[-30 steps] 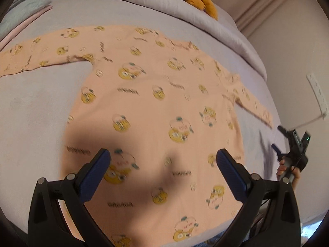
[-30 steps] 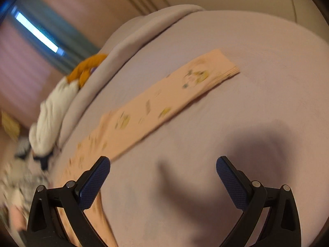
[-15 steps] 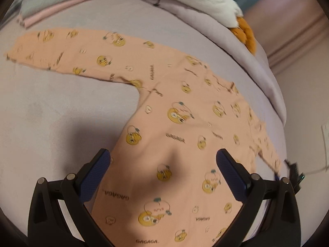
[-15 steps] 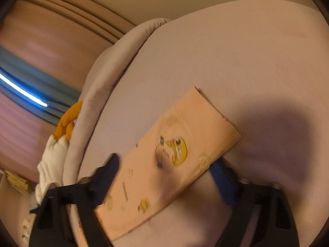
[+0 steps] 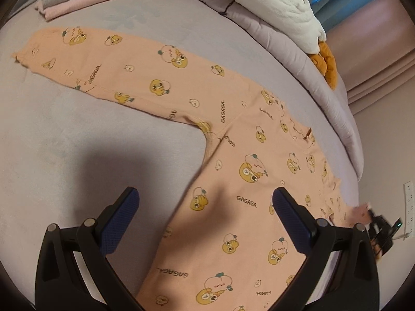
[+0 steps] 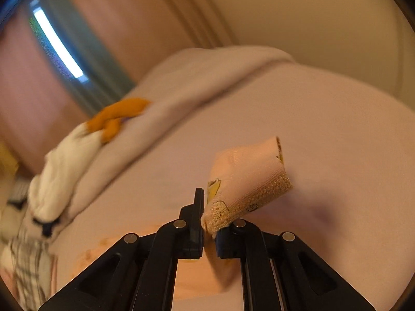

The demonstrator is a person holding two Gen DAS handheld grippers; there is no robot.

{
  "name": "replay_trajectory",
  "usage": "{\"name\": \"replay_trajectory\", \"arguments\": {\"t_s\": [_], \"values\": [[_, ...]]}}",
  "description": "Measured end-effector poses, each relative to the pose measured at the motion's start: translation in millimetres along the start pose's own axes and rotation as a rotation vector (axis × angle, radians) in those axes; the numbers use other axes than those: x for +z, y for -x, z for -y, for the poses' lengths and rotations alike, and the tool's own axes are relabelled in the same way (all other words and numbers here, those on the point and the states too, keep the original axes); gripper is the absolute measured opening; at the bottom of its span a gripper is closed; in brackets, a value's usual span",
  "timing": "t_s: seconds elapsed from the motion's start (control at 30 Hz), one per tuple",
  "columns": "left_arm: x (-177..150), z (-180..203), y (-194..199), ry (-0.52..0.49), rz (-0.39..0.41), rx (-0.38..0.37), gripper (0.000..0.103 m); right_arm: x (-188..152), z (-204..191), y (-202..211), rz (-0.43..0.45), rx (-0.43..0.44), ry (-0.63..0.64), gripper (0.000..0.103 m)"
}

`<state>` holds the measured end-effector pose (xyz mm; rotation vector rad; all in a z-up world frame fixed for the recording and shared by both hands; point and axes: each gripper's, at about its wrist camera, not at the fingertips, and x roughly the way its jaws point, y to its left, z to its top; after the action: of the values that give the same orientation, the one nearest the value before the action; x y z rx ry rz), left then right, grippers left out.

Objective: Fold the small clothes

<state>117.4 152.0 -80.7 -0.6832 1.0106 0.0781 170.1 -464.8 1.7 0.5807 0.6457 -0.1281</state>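
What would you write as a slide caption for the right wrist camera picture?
Right gripper clamped on the ribbed cuff of a peach printed sleeve, lifting it off the lilac bedspread.

Dim, warm indoor light; bright strip of window (image 6: 58, 45) glares top left in right wrist view, which is motion-blurred throughout; left wrist view sharper, w/ soft dark shadow on bed (image 5: 77, 134) near its front edge; fisheye bends edges, black vignette at corners.

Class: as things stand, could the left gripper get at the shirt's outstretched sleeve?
Probably yes. The left gripper is open and empty above the shirt, and the sleeve lies flat, uncovered, on the bed.
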Motion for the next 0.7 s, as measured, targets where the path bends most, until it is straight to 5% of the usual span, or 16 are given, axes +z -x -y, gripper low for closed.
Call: {"name": "replay_trajectory", "arguments": {"t_s": [0.17,0.37,0.5,0.7], "values": [[-1.2,-20.7,12.6,0.006,0.01,-0.012,0.102,-0.6,-98.8,8.9,-0.009,0.103,0.147,0.009],[0.6,-53.0,27.6,0.019,0.029,-0.014,0.103,-47.9,-238.2,-5.2,-0.017,0.129,0.452,0.009],[2.9,-73.8,34.2,0.029,0.038,-0.007,0.103,-128.3,-321.0,-45.5,-0.059,0.097,0.722,0.009],[7.7,-99.9,42.7,0.051,0.045,0.002,0.103,-251.9,-386.4,-104.0,-0.135,0.002,1.066,0.009]]}}
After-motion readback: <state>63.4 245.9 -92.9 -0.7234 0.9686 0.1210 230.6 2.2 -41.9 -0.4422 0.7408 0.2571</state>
